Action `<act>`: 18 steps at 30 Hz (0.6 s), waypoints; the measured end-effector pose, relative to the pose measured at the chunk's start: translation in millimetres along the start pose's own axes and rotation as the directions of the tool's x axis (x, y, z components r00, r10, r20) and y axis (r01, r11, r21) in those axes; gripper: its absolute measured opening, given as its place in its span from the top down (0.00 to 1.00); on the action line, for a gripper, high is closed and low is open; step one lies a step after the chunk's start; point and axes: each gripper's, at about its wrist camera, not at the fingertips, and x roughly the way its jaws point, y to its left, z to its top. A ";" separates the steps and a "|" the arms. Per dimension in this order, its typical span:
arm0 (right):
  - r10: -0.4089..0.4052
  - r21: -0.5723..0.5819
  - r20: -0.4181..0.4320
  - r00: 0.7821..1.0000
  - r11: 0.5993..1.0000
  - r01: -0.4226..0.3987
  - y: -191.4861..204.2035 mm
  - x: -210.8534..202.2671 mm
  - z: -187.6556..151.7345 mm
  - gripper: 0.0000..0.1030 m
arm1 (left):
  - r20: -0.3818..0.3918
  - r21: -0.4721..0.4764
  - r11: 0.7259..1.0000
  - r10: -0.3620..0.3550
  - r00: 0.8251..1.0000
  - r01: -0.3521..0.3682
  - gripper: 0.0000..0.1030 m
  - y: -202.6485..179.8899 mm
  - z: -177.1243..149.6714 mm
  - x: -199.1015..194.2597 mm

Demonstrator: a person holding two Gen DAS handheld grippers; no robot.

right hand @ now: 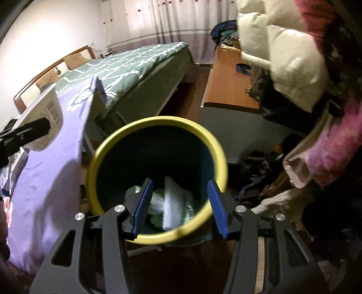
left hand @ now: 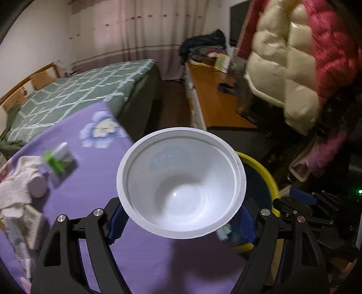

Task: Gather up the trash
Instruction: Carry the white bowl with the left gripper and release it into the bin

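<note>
One white plastic cup point(left hand: 181, 192) gripped between left gripper point(left hand: 181, 224) fingers, held above purple-covered worktop point(left hand: 67, 140). One yellow-rimmed bin point(right hand: 158, 181) at cup's 4 o'clock, trash inside. Right gripper point(right hand: 179, 205) fingers apart, empty, over bin.

The left wrist view looks forward and down along its tool point(left hand: 181, 222), very near a white bowl point(left hand: 181, 192), over the purple-clothed worktop point(left hand: 95, 158). The right wrist view looks steeply down along its tool point(right hand: 179, 205) into the yellow-rimmed bin point(right hand: 108, 144), close up. Both views share the bin point(left hand: 269, 176), the worktop point(right hand: 52, 171), the green bed point(left hand: 74, 95) point(right hand: 135, 61) and the curtain point(left hand: 144, 34) point(right hand: 176, 20).
</note>
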 end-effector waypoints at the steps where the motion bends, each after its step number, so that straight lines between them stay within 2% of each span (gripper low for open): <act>1: -0.002 0.008 0.002 1.000 1.000 0.002 -4.6 -1.2 -0.7 0.51 | -0.011 0.006 1.000 -0.013 1.000 0.013 0.23 -5.9 0.3 5.4; 7: -0.009 0.036 0.003 1.000 0.999 0.009 -19.1 -2.8 -2.4 0.50 | -0.077 0.019 0.999 -0.043 0.996 0.045 0.22 -34.3 5.2 35.1; 10: -0.002 0.043 -0.001 1.000 0.999 0.002 -22.6 -1.5 -2.6 0.50 | -0.096 -0.002 0.999 -0.055 0.994 0.055 0.14 -35.0 9.0 45.8; 18: 0.024 0.031 -0.007 1.000 0.999 -0.024 -15.3 3.6 -1.2 0.50 | -0.028 -0.062 0.998 -0.033 0.999 0.032 0.12 -5.4 8.6 9.6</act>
